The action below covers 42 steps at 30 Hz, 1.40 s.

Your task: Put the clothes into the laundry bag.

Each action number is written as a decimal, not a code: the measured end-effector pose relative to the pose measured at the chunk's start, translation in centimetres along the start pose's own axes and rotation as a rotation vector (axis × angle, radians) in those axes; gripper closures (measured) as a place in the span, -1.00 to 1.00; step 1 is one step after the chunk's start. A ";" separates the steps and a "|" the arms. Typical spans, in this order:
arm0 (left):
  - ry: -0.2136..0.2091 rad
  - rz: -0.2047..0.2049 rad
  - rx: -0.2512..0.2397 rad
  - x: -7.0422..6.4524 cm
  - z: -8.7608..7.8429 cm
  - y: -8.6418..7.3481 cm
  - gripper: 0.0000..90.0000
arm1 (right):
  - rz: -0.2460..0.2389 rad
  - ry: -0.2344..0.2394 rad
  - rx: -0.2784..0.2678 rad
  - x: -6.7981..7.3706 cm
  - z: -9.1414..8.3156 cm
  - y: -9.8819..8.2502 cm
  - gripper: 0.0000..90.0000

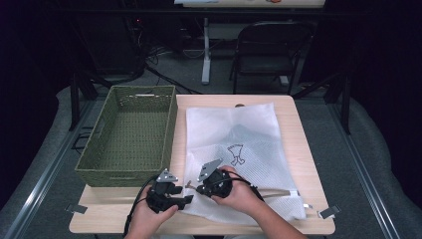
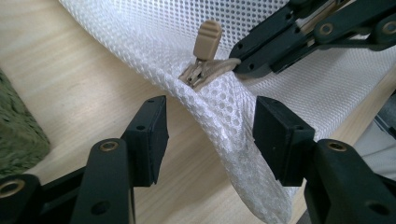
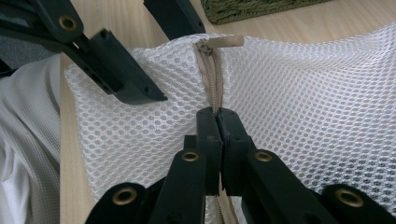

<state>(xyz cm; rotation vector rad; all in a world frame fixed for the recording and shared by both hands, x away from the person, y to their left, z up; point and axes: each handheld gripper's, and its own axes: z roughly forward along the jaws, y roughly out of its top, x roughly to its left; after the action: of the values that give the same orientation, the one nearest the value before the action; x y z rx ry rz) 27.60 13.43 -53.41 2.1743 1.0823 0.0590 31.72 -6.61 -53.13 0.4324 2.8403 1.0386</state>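
Note:
A white mesh laundry bag (image 1: 234,124) lies on the wooden table (image 1: 301,144), with a white garment bearing a dark print (image 1: 237,153) inside it. My right gripper (image 3: 216,119) is shut on the bag's tan zipper (image 3: 214,74), just below the zip pull (image 3: 225,42). It also appears at the upper right of the left gripper view (image 2: 238,63). My left gripper (image 2: 210,126) stands open astride the bag's folded corner, below the pull (image 2: 208,39); its pads do not press the mesh. In the high view both grippers, left (image 1: 186,198) and right (image 1: 201,189), meet at the bag's near left corner.
A green woven basket (image 1: 119,174) stands on the table's left half, right beside the bag. Its corner shows in the left gripper view (image 2: 18,135). A folding chair (image 1: 271,47) and a desk leg (image 1: 205,55) stand on the floor beyond the table.

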 end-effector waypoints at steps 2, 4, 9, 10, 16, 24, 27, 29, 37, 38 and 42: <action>-0.007 -0.011 0.004 0.1 0.3 0.0 0.00 | 0.002 -0.001 0.000 0.0 0.0 0.0 0.98; -0.023 -0.012 0.008 0.2 0.4 0.0 0.00 | 0.001 -0.001 -0.001 0.0 0.0 0.0 0.98; -0.043 -0.016 -0.025 0.0 0.2 0.3 0.02 | -0.001 0.000 0.003 0.1 0.2 0.0 0.98; -0.042 -0.013 -0.029 0.0 0.1 0.3 0.03 | 0.001 0.000 0.004 0.1 0.2 0.0 0.98; -0.010 -0.019 -0.040 0.2 -0.1 0.3 0.31 | -0.009 0.003 0.013 0.2 0.6 -0.1 0.97; 0.032 0.024 -0.038 -0.3 0.0 0.2 0.67 | 0.004 0.010 0.006 0.1 0.2 -0.2 0.89; 0.043 0.036 -0.028 -0.5 0.1 0.0 0.73 | 0.007 0.017 -0.024 -0.1 -0.4 -0.1 0.80; 0.052 0.047 -0.026 -0.6 0.3 0.0 0.75 | 0.012 0.019 -0.043 -0.2 -0.7 0.0 0.74; 0.052 0.059 -0.019 -0.7 0.5 -0.1 0.76 | 0.013 0.014 -0.066 -0.4 -0.7 0.6 0.56; 0.054 0.058 -0.021 -0.7 0.5 -0.1 0.77 | 0.008 0.015 -0.072 -0.5 -0.7 0.6 0.53; 0.052 0.060 -0.021 -0.9 0.5 -0.2 0.77 | 0.003 0.018 -0.080 -0.8 -0.4 0.9 0.46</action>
<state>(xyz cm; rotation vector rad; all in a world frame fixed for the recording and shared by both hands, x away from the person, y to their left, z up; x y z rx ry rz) 27.08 12.58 -53.71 2.1972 1.0408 0.1541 32.58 -6.42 -52.23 0.4231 2.8023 1.1579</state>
